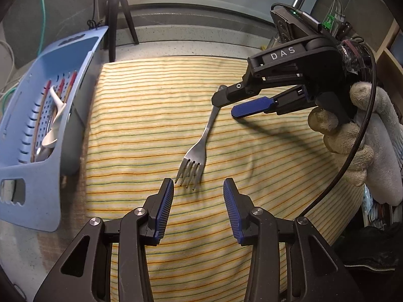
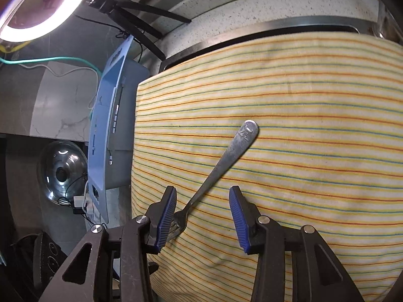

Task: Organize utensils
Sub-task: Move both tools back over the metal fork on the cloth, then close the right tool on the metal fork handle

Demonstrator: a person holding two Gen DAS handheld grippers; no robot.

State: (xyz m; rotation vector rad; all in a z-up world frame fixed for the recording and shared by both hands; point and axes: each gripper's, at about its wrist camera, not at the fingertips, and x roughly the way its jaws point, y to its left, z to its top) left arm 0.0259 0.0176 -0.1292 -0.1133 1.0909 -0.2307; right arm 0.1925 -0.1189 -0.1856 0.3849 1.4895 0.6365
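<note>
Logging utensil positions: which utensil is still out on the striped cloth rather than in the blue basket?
The metal fork lies alone on the striped cloth. The white spoon already sits inside the blue basket.

A dull, scuffed metal fork [image 1: 199, 148] lies on soft striped cloth [image 1: 252, 176]. Left of the cloth, the smooth blue plastic basket [image 1: 37, 176]. Right of the fork, a knitted glove [image 1: 352, 151].

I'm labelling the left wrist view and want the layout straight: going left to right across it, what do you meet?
Blue basket holding a white spoon → striped cloth → fork → right gripper → gloved hand.
</note>
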